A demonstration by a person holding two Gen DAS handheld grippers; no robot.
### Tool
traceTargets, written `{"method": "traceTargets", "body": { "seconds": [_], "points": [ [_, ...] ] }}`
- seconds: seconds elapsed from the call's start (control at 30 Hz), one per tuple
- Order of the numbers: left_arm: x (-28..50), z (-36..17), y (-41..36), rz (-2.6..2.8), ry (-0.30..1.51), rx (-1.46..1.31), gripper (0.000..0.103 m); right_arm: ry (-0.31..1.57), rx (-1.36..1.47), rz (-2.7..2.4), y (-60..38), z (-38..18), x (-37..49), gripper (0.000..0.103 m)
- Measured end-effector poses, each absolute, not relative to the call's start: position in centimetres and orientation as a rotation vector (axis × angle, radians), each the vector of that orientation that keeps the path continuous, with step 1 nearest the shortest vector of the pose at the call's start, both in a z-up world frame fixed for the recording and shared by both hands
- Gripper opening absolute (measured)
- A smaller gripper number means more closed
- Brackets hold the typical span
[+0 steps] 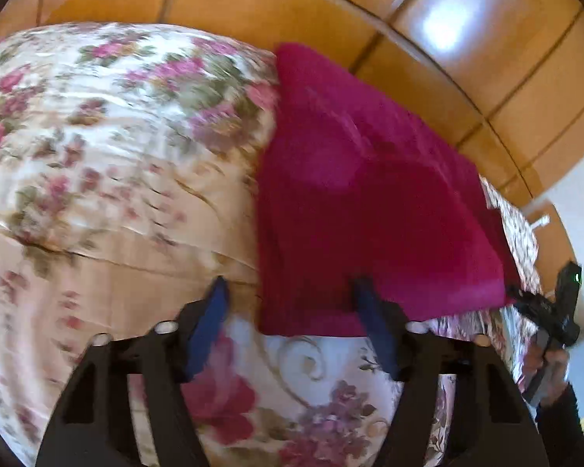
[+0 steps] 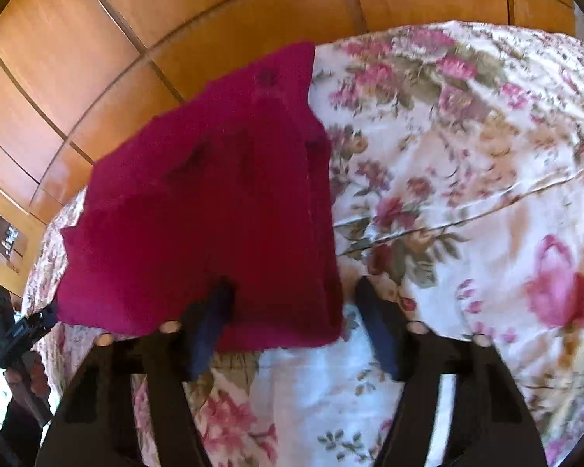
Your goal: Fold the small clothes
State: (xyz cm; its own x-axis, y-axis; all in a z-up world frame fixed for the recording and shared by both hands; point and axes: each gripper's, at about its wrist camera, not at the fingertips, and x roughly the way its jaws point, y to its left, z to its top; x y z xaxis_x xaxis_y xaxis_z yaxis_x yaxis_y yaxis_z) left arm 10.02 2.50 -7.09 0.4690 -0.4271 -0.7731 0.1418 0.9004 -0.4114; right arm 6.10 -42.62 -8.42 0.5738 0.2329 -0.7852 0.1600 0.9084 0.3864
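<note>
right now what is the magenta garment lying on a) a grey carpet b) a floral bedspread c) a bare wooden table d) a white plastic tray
b: the magenta garment lies spread on a cream floral bedspread, whose rose print surrounds it in both wrist views, with wooden panelling behind.
</note>
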Motion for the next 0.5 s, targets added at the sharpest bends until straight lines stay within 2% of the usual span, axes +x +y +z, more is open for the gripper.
{"method": "traceTargets", "body": {
  "seconds": [0.03, 0.07, 0.13, 0.27, 0.5],
  "points": [
    [10.2, -7.2, 1.7, -0.366, 1.044, -0.280, 0.034, 0.969, 0.456, 0.053, -42.4, -8.4, 6.3, 0.042],
    [10.2, -7.1, 1.5, -0.360, 1.052, -0.272, 0.024, 0.973, 0.464, 0.065, -42.3, -8.2, 6.4, 0.028],
    [10.1, -6.7, 1.5, -0.363, 1.054, -0.274, 0.019, 0.975, 0.438, 0.063, -41.8, -7.4, 5.9, 0.022],
    [8.7, -5.4, 2.2, -0.384, 1.021, -0.255, 0.015, 0.950, 0.441, 0.090, -41.3, -5.8, 3.4, 0.019],
    [3.2, -4.4, 4.1, -0.420, 1.038, -0.289, 0.015, 0.974, 0.509, 0.120, -40.5, -5.6, -3.2, 0.019]
  ]
}}
